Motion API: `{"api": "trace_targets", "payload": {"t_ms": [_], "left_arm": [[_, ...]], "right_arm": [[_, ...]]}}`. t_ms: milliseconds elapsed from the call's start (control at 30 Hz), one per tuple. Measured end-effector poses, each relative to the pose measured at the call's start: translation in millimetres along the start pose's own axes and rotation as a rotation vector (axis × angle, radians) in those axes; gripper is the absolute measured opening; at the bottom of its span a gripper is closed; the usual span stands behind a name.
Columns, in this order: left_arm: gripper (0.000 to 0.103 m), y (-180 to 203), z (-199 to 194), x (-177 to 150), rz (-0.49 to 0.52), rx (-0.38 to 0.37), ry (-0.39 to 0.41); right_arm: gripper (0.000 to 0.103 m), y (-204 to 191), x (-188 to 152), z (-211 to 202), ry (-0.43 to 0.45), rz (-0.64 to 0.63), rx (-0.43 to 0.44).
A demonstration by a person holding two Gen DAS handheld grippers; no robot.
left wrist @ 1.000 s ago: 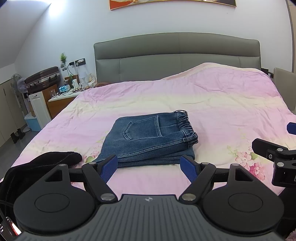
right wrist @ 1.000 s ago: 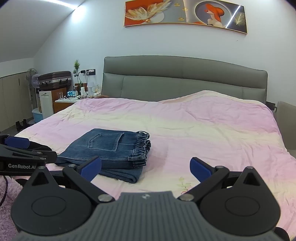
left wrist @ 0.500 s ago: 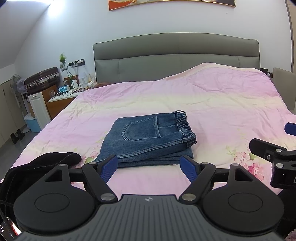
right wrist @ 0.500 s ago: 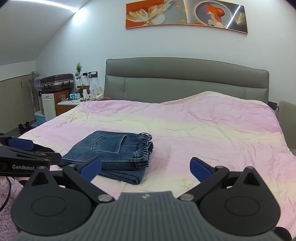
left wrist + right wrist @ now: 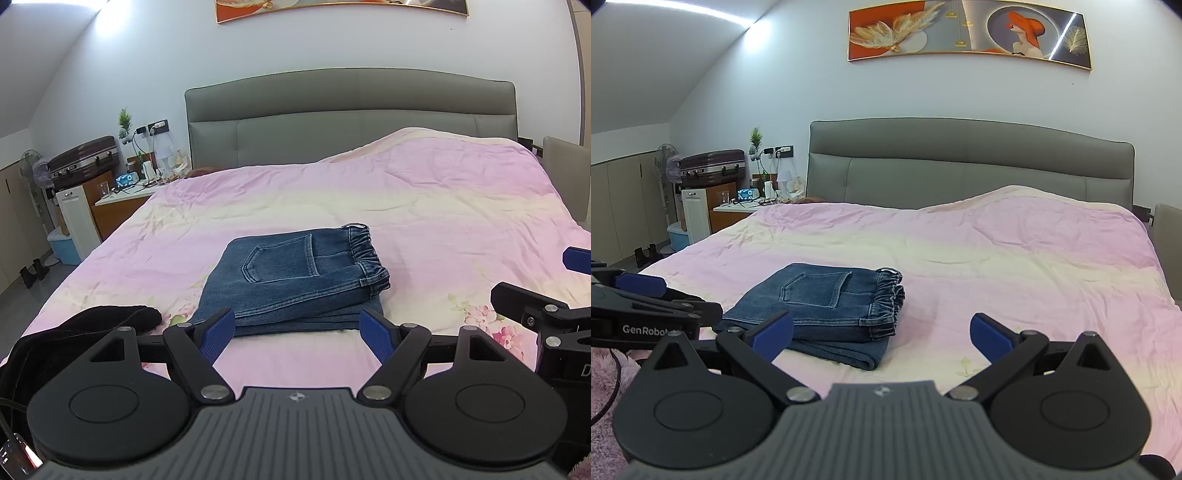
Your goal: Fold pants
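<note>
A home bedroom: padded grey headboard (image 5: pixel 967 162), bed (image 5: pixel 1015 258) under pink duvet, cluttered nightstand (image 5: pixel 737 208), framed painting (image 5: pixel 967 35) above, suitcase (image 5: pixel 713 168).

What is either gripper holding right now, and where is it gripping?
Nothing. The left gripper and right gripper are both open and empty, short of the folded jeans, which lie free on the bed cover.

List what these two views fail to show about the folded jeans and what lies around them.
- Folded jeans: near edge hidden behind the left gripper, left wrist view.
- Black garment: cut off by the gripper body, so its kind is unclear.
- Nightstand items: too small, right wrist view.
</note>
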State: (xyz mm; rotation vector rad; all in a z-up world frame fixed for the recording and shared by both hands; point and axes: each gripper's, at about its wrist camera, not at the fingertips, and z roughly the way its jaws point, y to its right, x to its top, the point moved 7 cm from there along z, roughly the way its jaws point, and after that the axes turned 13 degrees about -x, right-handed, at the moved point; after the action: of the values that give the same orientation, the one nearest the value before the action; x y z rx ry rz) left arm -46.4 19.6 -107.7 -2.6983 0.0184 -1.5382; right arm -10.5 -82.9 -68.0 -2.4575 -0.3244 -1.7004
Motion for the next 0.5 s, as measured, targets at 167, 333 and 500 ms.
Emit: {"api": "trace_targets", "payload": {"t_ms": [167,333,500], "left_arm": [[0.090,-0.8,0.3,0.1,0.002,-0.001,-0.001],[0.090,-0.4,0.1,0.4,-0.005,0.000,-0.001],[0.090,0.7,-2.4,0.2,-0.008,0.004,0.000]], "right_arm": [[0.098,-4.0,-0.8,0.3,0.001,-0.012,0.005],[0.098,-3.9,-0.9,0.6,0.001,-0.010,0.005],[0.098,-4.0,-0.6,1.9,0.001,-0.008,0.005]]}}
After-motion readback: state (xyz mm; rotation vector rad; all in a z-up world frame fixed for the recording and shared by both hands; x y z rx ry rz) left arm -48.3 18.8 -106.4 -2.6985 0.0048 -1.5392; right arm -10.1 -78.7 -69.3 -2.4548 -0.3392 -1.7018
